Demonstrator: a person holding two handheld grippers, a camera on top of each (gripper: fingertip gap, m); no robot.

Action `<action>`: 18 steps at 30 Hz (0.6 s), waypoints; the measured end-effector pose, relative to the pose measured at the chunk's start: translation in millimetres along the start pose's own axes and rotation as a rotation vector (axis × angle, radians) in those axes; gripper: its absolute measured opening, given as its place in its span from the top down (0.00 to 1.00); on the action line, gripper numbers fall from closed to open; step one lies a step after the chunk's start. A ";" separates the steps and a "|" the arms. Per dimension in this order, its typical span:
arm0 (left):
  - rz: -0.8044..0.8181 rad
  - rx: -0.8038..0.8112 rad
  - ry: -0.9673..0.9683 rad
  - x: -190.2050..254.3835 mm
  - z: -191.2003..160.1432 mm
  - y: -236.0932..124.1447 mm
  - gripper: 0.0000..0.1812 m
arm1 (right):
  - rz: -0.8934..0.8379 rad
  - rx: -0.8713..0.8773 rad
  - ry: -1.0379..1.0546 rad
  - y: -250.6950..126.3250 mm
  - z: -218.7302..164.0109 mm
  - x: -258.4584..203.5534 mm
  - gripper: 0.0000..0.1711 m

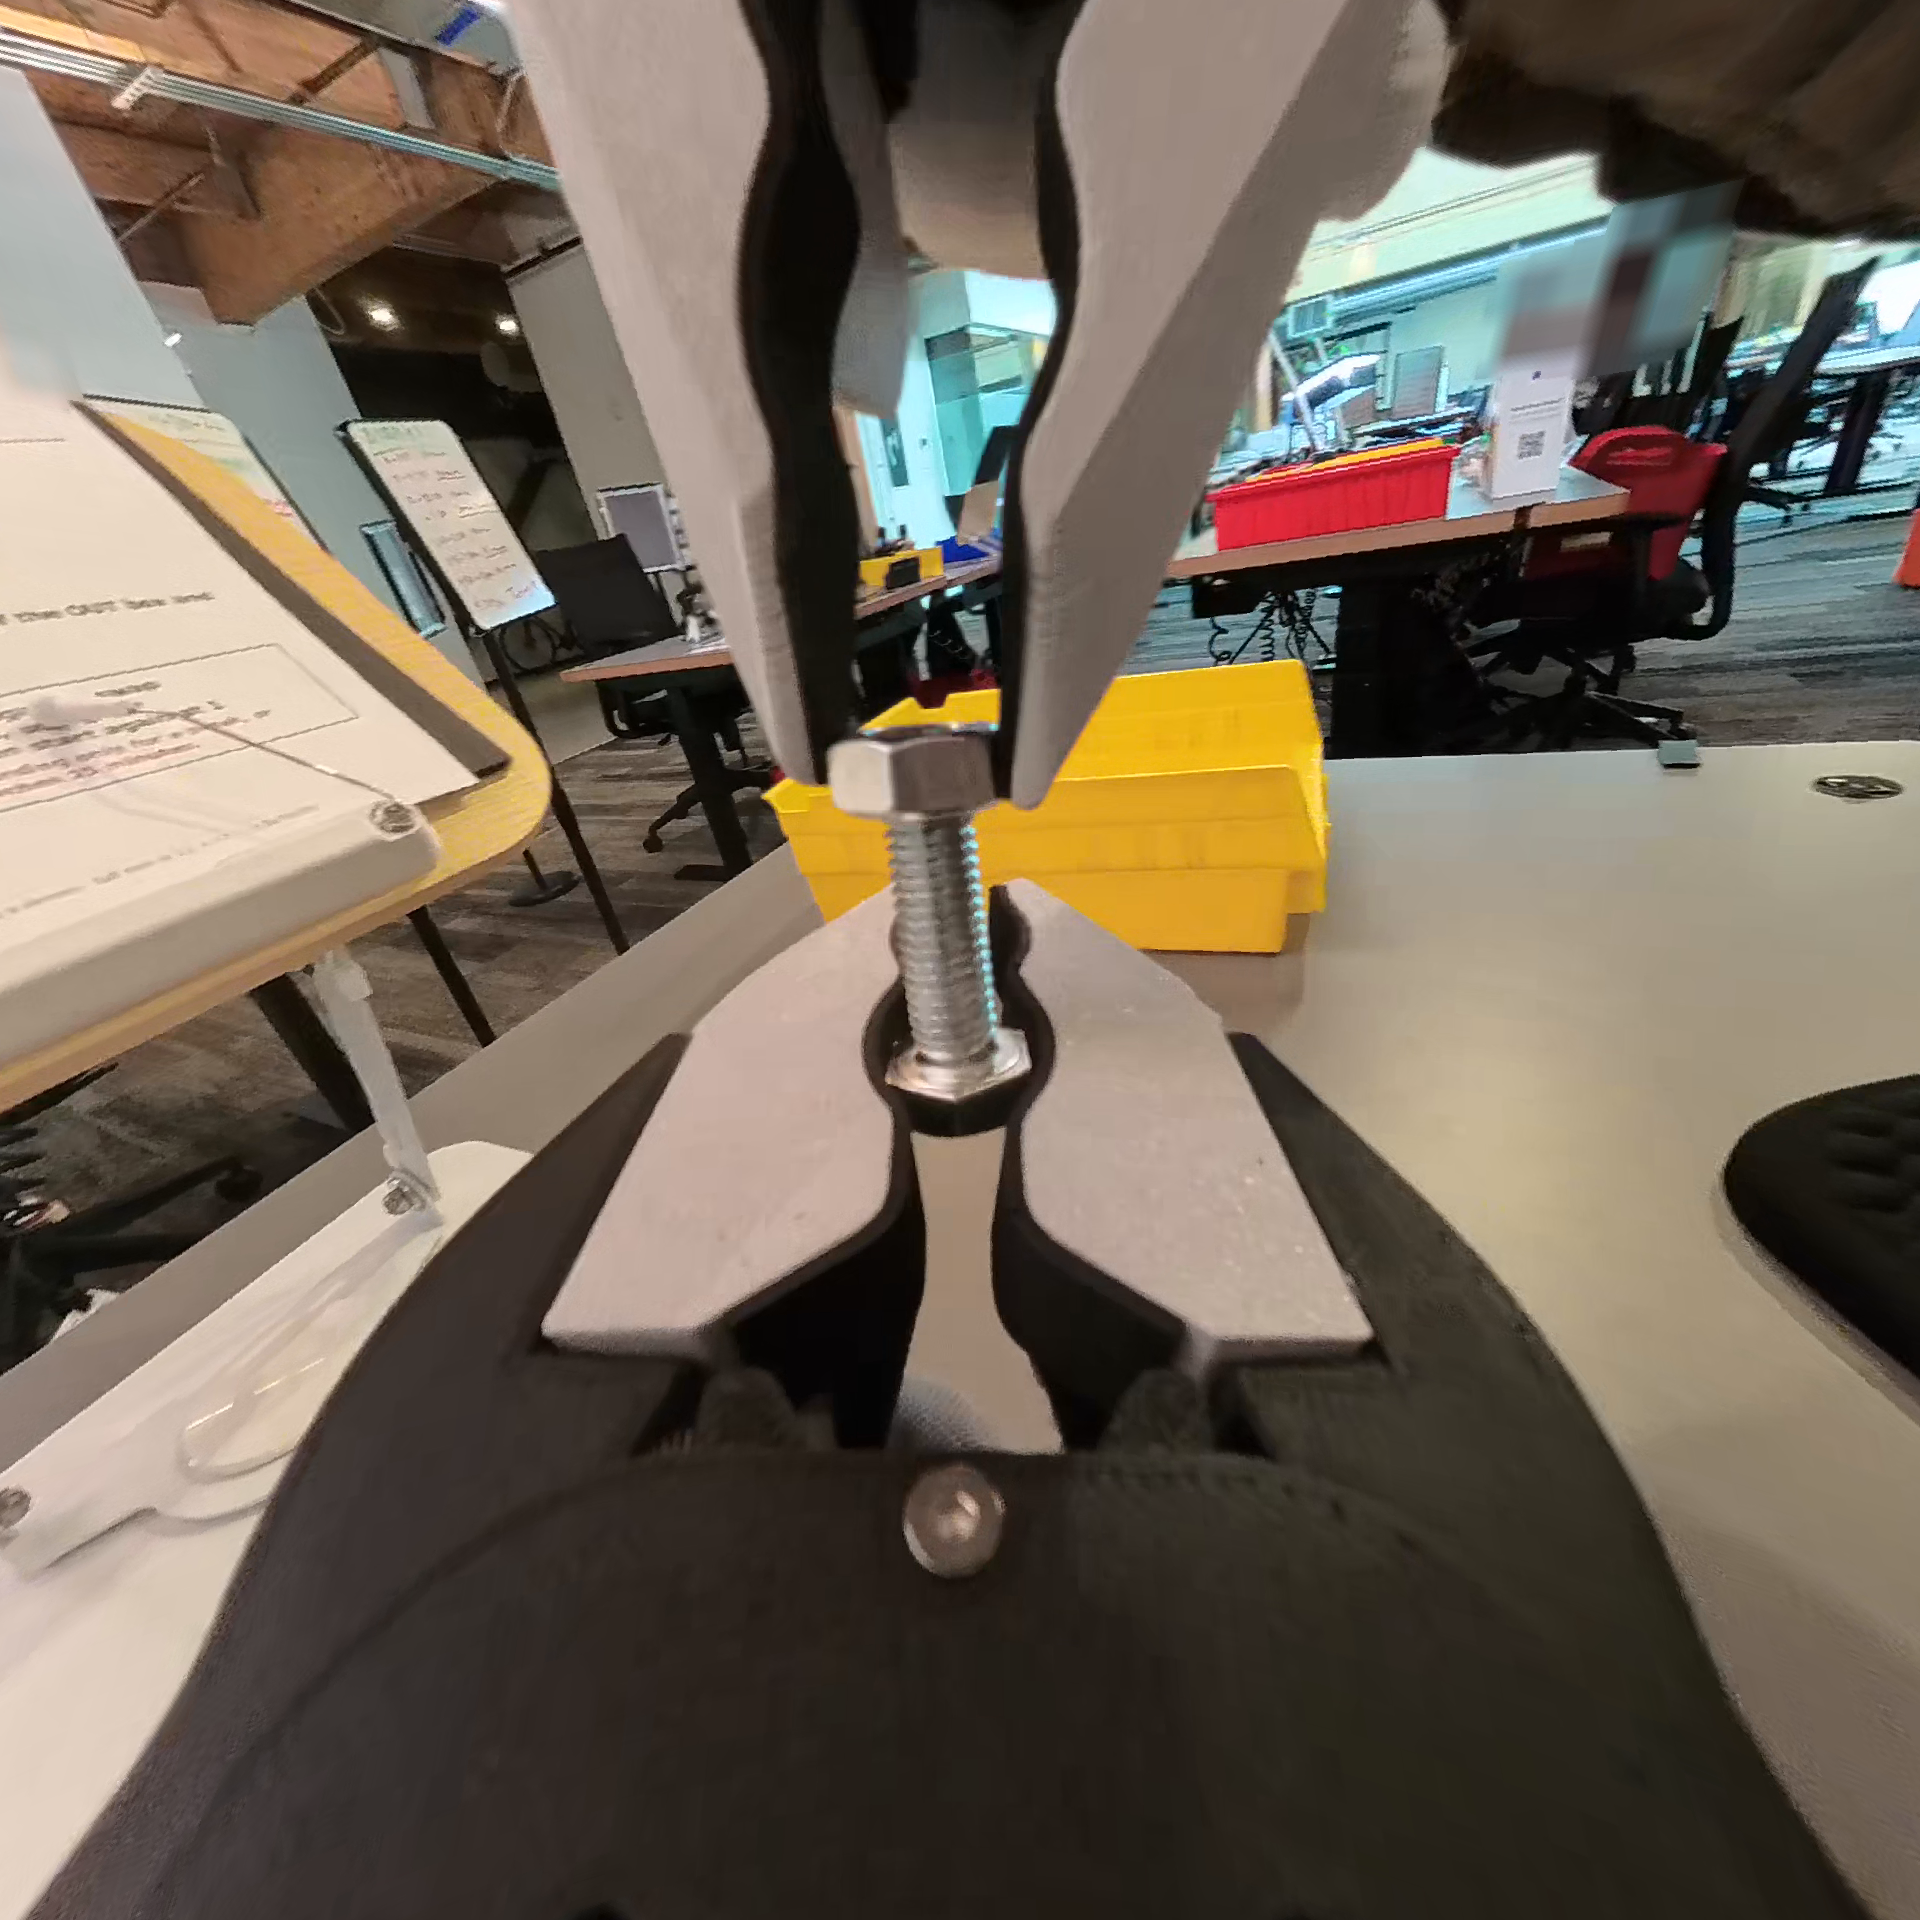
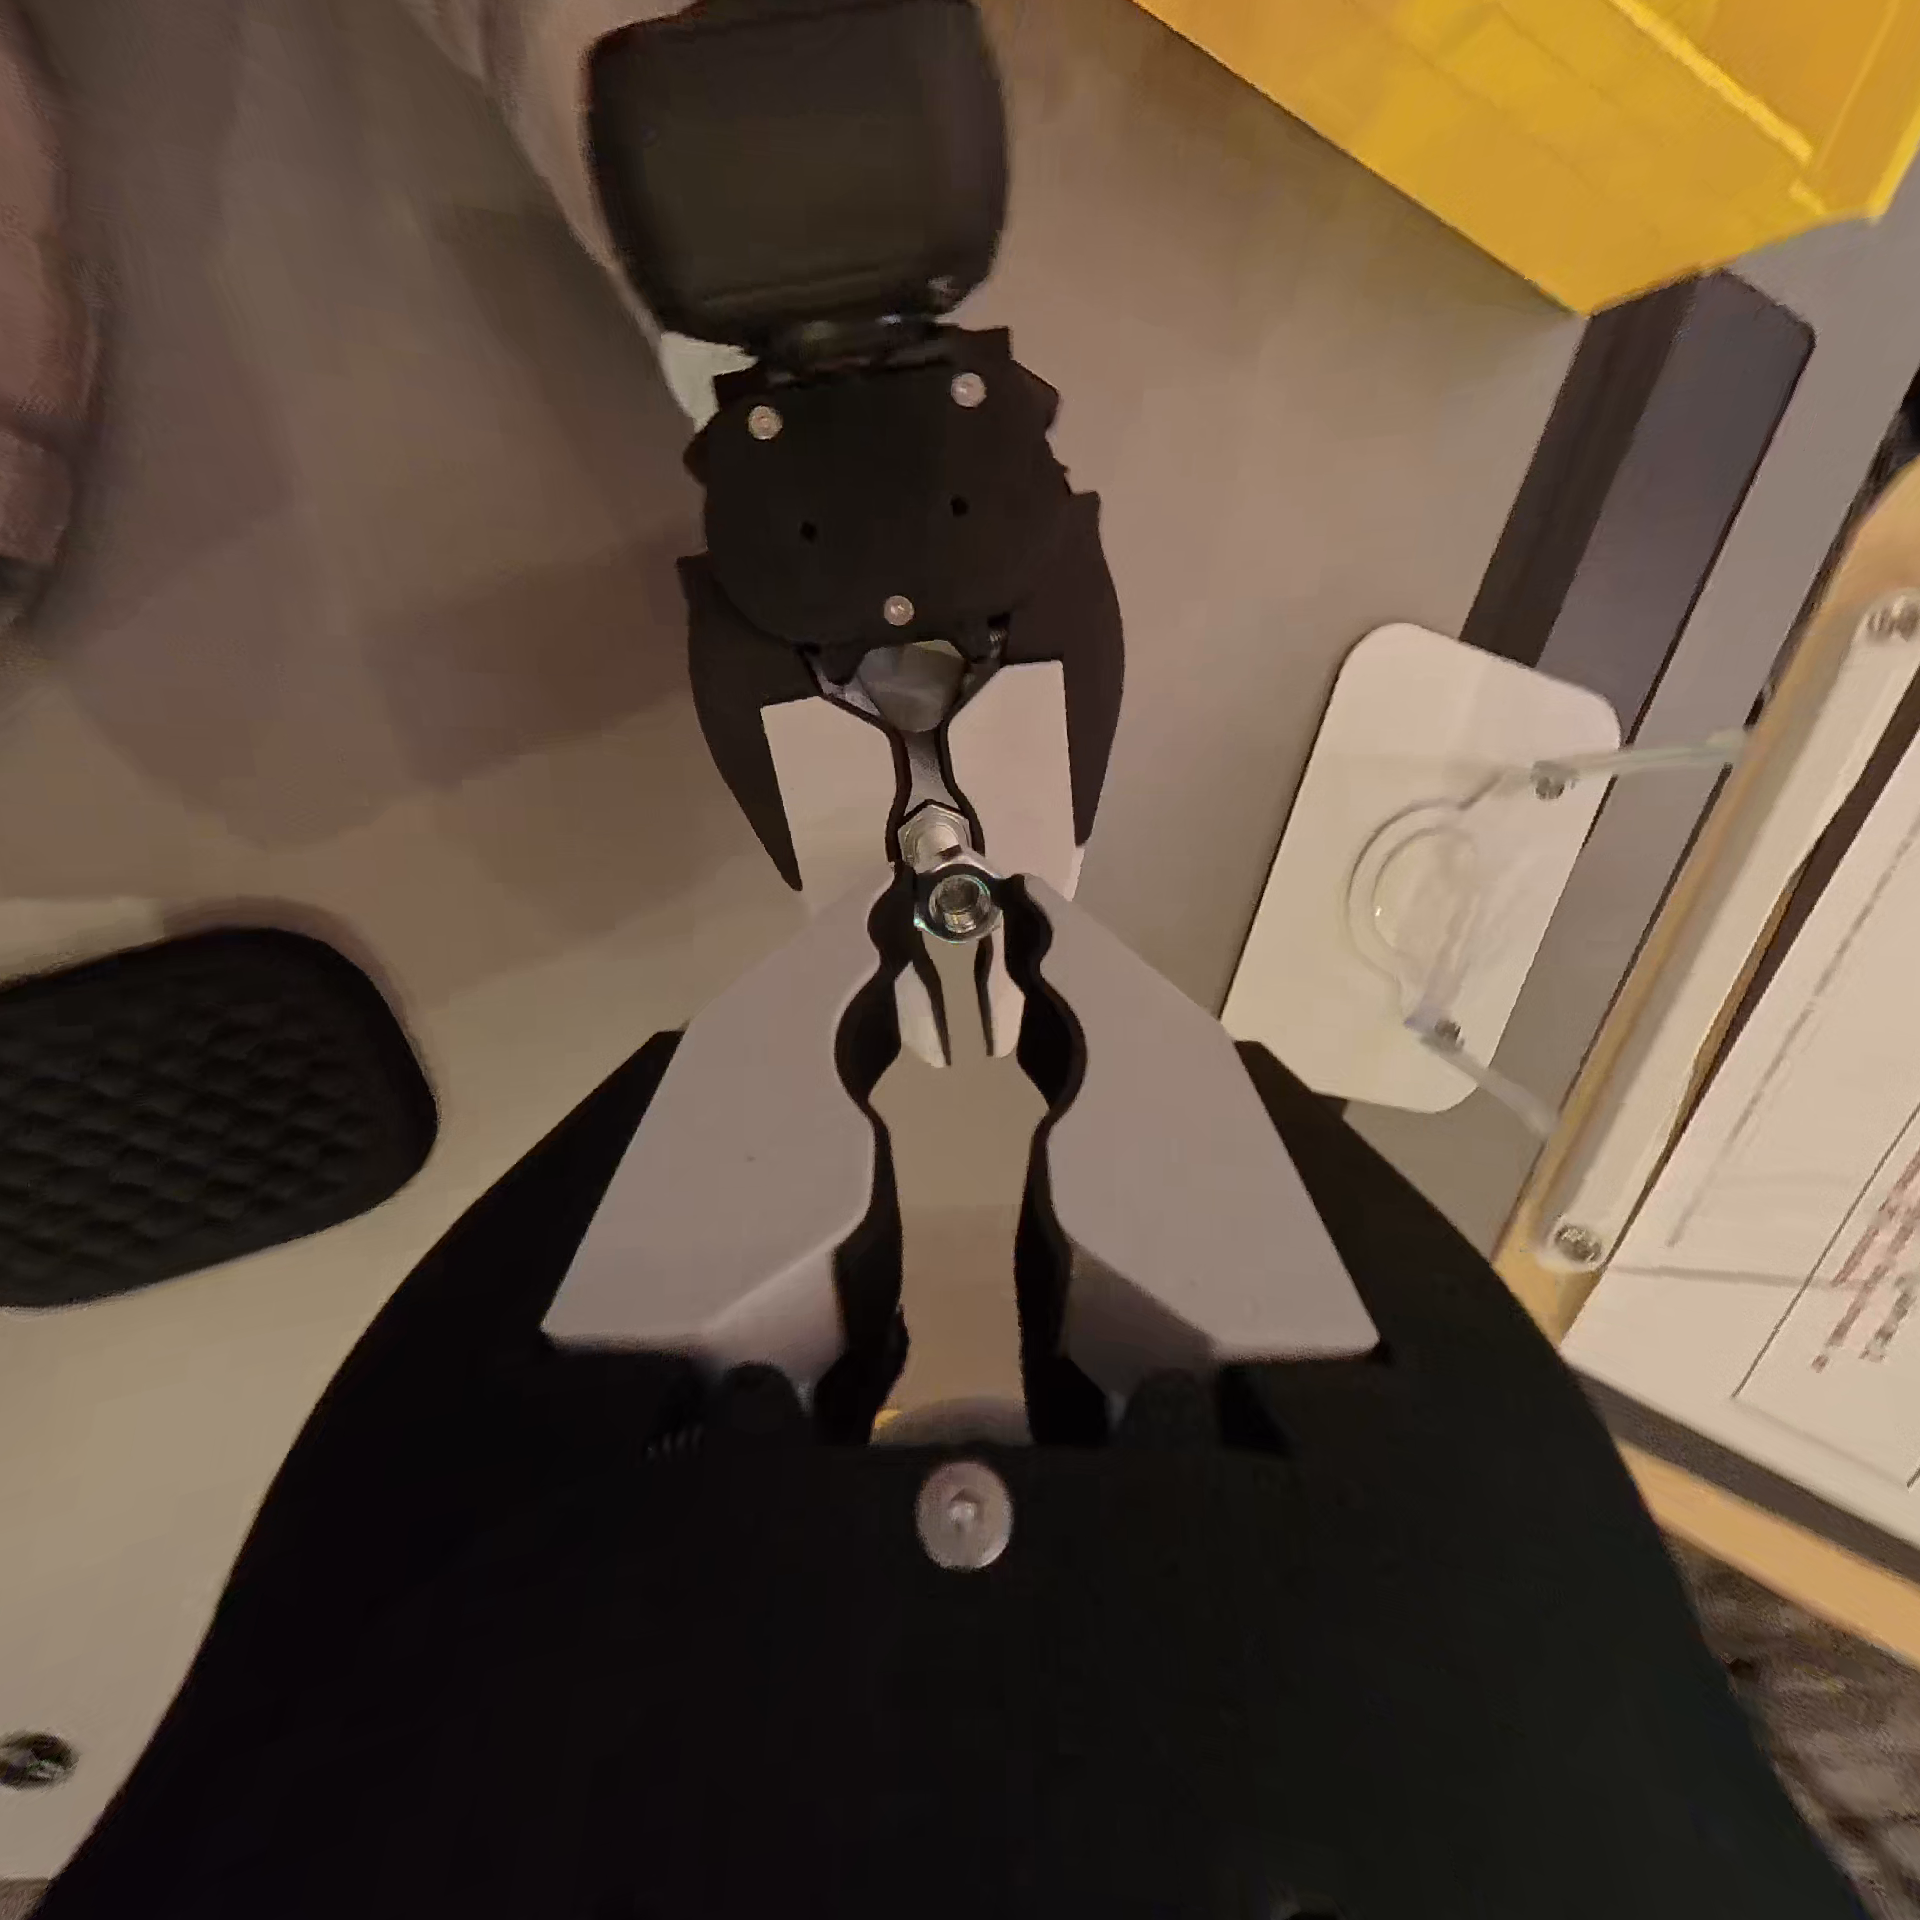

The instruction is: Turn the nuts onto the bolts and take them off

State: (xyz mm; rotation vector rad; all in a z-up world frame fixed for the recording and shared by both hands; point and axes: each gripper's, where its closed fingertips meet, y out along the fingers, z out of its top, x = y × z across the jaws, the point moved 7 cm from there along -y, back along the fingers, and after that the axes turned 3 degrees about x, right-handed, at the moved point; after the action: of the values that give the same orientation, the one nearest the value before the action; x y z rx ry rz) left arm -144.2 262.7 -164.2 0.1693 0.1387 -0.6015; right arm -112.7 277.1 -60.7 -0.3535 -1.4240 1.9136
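Above table (image 1: 1558, 1039), left gripper (image 1: 951, 997) clamps bolt (image 1: 940, 935); right gripper (image 2: 956, 920) clamps nut (image 2: 958, 894).

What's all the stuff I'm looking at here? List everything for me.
bolt: one, silver, upright between the two grippers
nut: one, silver, low on the bolt's thread
yellow bin: one, on the grey table behind the bolt
black pad: one, on the table at right
sign holder: one, white and clear, at left
red bin: one, on a far desk
left hand-held gripper: shut on the nut
right hand-held gripper: from above, shut on the bolt's head
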 end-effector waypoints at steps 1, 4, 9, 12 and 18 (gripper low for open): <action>0.015 -0.003 0.007 -1.6 -0.6 -0.2 0.95 | -0.007 0.003 0.057 0.7 -0.6 1.5 0.91; 0.056 -0.019 0.037 -4.3 -4.7 -0.2 0.95 | -0.015 0.014 0.246 4.6 -2.9 4.4 0.91; 0.099 -0.030 0.035 -10.2 -8.3 -1.3 0.95 | -0.051 0.068 0.657 9.1 -7.2 10.4 0.91; 0.088 -0.014 0.051 -8.0 -5.0 -1.3 0.95 | -0.076 0.051 0.686 7.1 -10.3 7.5 0.81; 0.035 0.026 0.039 -5.3 3.6 -3.7 0.95 | -0.075 0.109 0.234 -15.7 3.6 -1.3 0.71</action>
State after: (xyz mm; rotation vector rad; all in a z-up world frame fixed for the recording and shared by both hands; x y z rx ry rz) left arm -150.4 261.8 -160.2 0.2087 0.1657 -0.5658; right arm -108.0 275.7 -45.3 -0.4500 -1.1597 1.8151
